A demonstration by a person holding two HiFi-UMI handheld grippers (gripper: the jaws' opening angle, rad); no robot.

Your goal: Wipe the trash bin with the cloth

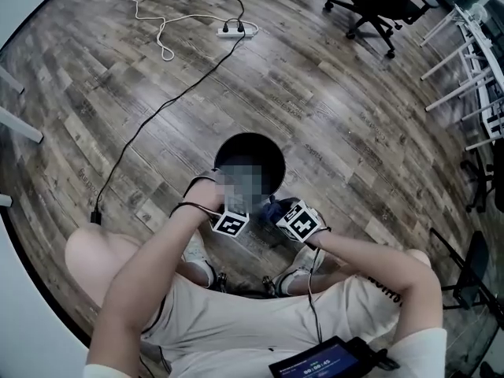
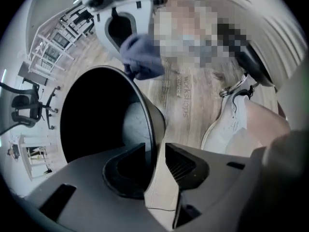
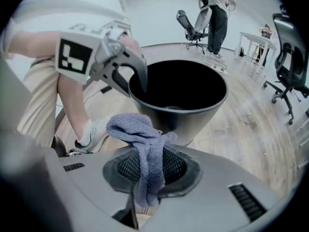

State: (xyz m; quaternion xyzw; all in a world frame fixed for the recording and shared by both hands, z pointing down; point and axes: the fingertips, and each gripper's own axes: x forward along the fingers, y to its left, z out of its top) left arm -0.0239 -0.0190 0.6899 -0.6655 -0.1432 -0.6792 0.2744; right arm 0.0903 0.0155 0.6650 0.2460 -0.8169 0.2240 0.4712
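The left gripper (image 2: 155, 151) is held with jaws spread astride the rim of the trash bin (image 2: 153, 122), a gap being left at the right pad; the right gripper (image 3: 150, 164) is pinched shut on the cloth (image 3: 140, 129), bunched above its jaws; the bin is seen at twelve o'clock, just beyond the cloth.
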